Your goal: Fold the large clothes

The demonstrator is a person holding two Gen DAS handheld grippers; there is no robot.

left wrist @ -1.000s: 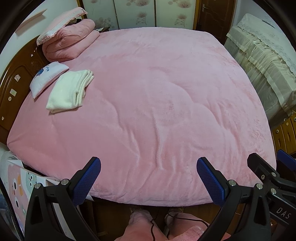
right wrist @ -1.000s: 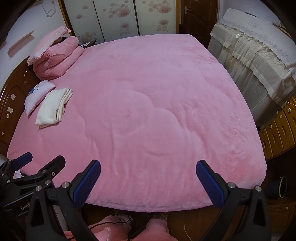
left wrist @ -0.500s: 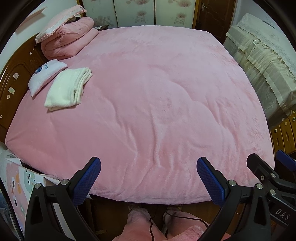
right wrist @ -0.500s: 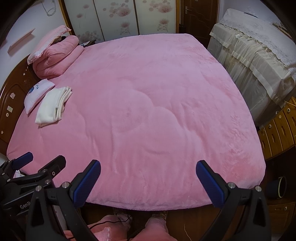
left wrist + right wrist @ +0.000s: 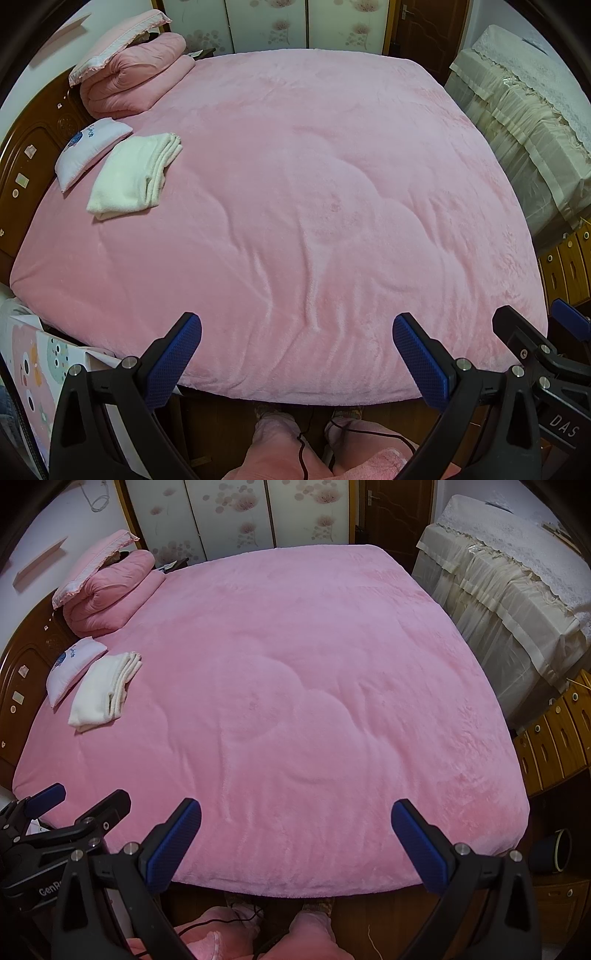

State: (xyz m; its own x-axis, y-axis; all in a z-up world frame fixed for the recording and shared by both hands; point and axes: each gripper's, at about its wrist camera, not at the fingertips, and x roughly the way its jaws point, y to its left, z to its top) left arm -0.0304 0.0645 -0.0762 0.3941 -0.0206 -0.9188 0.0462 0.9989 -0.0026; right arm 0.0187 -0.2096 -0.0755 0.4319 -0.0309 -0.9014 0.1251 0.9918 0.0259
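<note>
Left claw (image 5: 295, 354) spread wide, gripped nothing, hung above near edge of bed (image 5: 314, 221). Right claw (image 5: 295, 834) likewise spread, nothing held. Folded white garment (image 5: 135, 175) lay on bed's pink cover near headboard (image 5: 22, 162), just beside small printed pillow (image 5: 90, 147).

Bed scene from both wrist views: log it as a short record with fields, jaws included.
surface: bed covered by a spread pink blanket
folded item: white folded cloth lying on the blanket near the headboard
beside it: small white pillow with blue print, on its headboard side
far corner: rolled pink quilt with a pink pillow on top
left gripper: jaws wide apart, empty, above the blanket's near edge
right gripper: jaws wide apart, empty, above the same edge
folding: not started; blanket lies flat with slight wrinkles
</note>
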